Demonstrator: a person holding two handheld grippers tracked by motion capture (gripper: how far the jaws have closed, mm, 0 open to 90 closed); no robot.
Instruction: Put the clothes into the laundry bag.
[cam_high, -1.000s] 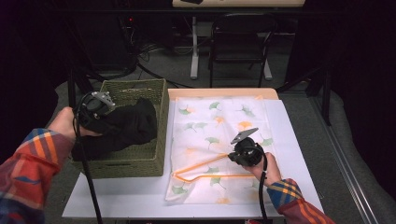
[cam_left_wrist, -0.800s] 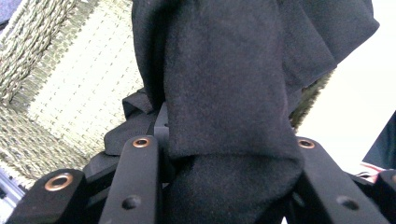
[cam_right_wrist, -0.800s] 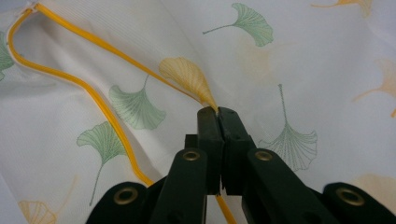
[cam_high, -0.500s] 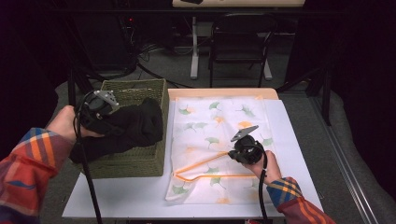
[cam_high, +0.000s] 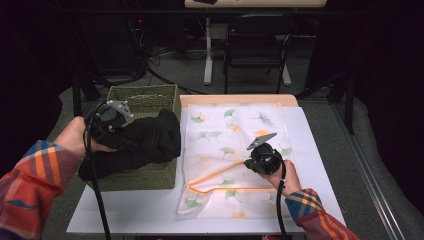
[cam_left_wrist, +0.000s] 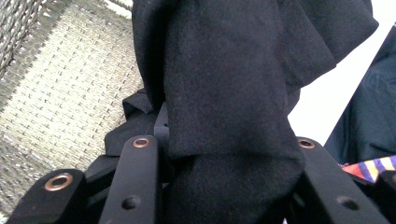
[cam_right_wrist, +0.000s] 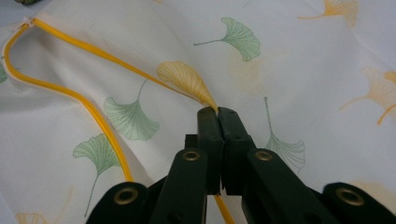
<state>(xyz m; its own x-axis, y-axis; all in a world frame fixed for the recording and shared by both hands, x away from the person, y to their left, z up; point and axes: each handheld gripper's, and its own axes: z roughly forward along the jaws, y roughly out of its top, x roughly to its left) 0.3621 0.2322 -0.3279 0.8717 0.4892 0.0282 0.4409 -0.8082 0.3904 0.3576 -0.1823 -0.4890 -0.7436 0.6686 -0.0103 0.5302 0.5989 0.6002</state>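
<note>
A black garment is lifted partly out of a wicker basket at the left of the table. My left gripper is shut on a thick fold of it. To the right lies a white mesh bag printed with ginkgo leaves, flat on the table. Its orange zipper edge gapes open toward the basket. My right gripper is shut on the upper zipper edge and holds it a little above the lower layer.
The white tabletop has bare room in front of the basket and bag. A peach board shows under the bag's far edge. Beyond the table, on the dark floor, are a chair and cables.
My left hand has carried the black garment a little to the right, and its free end now drapes over the basket's rim nearest the bag. The right gripper has kept still.
</note>
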